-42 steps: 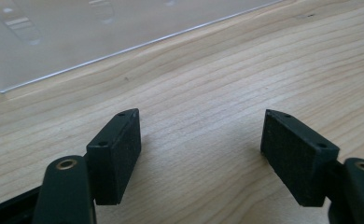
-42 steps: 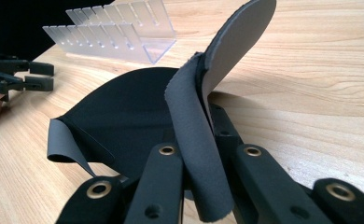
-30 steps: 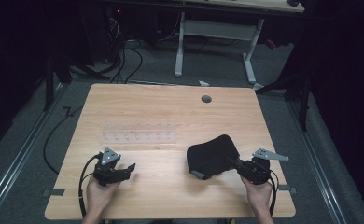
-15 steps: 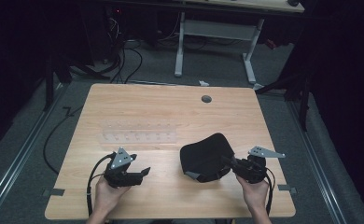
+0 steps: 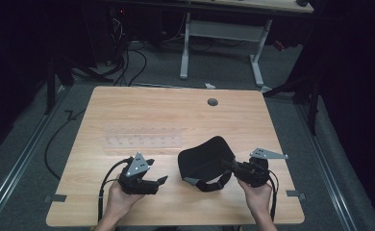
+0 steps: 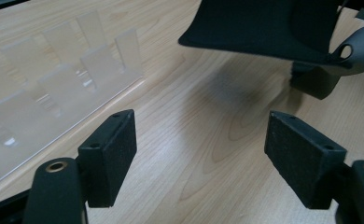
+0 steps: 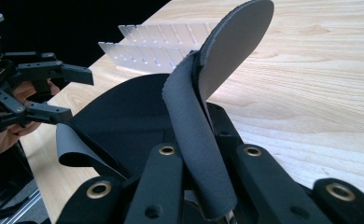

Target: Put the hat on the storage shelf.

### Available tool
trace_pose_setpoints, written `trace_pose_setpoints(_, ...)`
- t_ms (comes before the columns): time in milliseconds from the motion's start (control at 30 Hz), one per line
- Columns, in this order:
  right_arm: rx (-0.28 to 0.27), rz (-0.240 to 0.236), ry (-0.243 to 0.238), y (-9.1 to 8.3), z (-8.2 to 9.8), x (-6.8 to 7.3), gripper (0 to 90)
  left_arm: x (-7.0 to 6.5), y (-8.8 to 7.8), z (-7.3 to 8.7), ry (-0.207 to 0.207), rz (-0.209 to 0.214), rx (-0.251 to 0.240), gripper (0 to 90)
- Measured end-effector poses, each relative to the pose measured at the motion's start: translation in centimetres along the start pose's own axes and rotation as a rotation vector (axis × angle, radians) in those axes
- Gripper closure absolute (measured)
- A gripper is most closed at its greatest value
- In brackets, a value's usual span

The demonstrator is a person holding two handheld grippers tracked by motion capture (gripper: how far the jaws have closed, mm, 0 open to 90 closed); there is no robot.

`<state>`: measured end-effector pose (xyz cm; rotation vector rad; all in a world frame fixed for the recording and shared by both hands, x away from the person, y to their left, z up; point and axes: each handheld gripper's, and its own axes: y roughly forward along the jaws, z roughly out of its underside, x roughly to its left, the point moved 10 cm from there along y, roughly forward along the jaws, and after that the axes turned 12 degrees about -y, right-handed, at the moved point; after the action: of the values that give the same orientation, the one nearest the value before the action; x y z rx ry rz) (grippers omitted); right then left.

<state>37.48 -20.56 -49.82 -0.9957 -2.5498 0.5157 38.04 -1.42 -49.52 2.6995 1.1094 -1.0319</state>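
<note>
I start with the wooden table (image 5: pixel 176 115), the biggest thing in front of me, its cable hole (image 5: pixel 212 102) up at twelve o'clock. At about nine o'clock from the table's centre lies the clear plastic rack (image 5: pixel 142 139), a long row of upright dividers, empty as far as I can see.

At five o'clock from centre is the black eye mask (image 5: pixel 206 161), a soft padded piece with its strap (image 5: pixel 209 183) looping below it. It looks lifted partly off the wood: in the left gripper view it hangs above its own shadow.

My right gripper (image 5: pixel 234 166) is clamped tight on the mask's edge; in the right gripper view the fabric folds up between the closed jaws. My left gripper (image 5: pixel 162 180) sits at seven o'clock, well apart from the mask, pointing towards it. Its jaws have just been opening and now stand wide, with nothing between the pads (image 6: pixel 109 156).

I judge this to be the hand-over or two-handed grip step: one side held, the other hand readying. Next I should ease the left gripper towards three o'clock, line the open jaws up with the free near edge of the mask, and close there without dragging the strap.
</note>
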Motion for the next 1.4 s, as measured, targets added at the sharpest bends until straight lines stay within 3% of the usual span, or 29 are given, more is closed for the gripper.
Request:
trace_pose_setpoints(467, 0.029, -0.054, -0.005, 1.3, -0.8, 1.6, 85.3, -2.4, 1.0, 0.4, 0.055, 0.051, 0.016, 24.3)
trace_pose_setpoints(767, 0.056, -0.070, -0.003, 1.9, -1.0, 2.1, 85.2, -3.0, 1.3, 0.6, 0.076, 0.067, 0.023, 25.2)
trace_pose_setpoints(1067, 0.071, -0.085, -0.022, 2.1, -1.4, 2.7, 85.2, -2.9, 1.2, 0.7, 0.095, 0.053, 0.037, 27.8)
trace_pose_setpoints(1400, 0.061, -0.109, -0.048, 2.1, -2.8, 3.7, 85.1, -2.8, 1.0, -0.5, 0.114, 0.025, 0.009, 34.0)
